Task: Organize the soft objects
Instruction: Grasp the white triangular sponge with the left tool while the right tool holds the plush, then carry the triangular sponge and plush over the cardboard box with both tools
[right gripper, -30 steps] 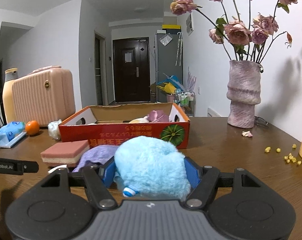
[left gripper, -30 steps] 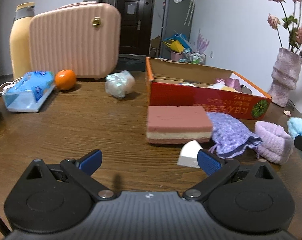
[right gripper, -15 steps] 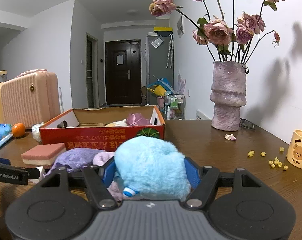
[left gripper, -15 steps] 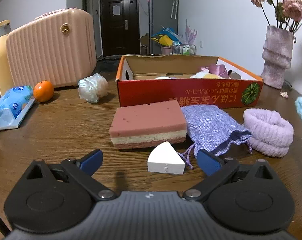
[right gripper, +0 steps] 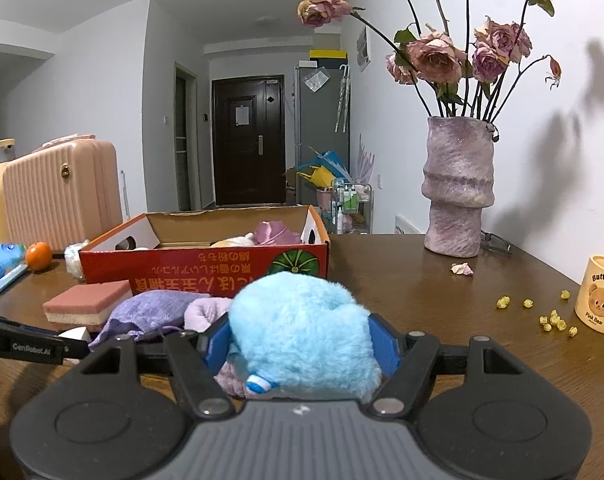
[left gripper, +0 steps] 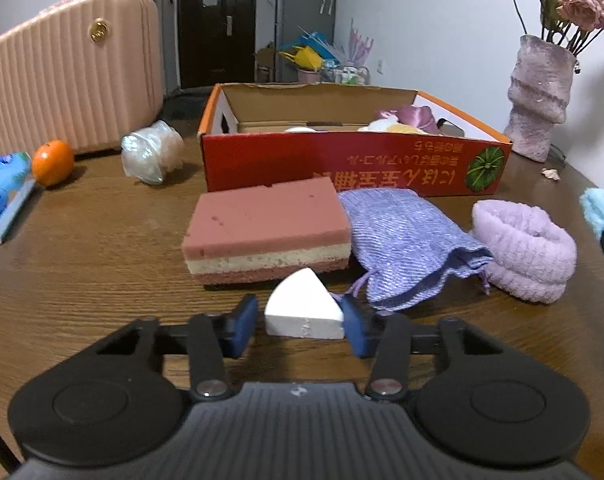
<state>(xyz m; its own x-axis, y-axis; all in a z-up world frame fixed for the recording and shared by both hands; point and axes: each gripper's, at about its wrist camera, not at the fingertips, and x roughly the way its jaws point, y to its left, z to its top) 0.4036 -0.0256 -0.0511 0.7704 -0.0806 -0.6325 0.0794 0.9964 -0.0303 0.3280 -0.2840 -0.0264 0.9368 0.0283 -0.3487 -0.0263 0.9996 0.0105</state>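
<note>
Soft stuff first: right gripper pinches one fluffy blue plush. Left gripper, jaws partly spread, brackets one white wedge sponge; right pad touching, left has a gap. At 12 o'clock, one pink layered sponge, one purple pouch, then the red cardboard box holding a few soft bits.

Sponge: pink/cream/pink layers. Wedge: white. Pouch: lilac weave. Wristband: pale purple. Plush: sky blue. Box: red, orange rim, green pumpkin print. Suitcase: ribbed pink. Table: brown woodgrain.
</note>
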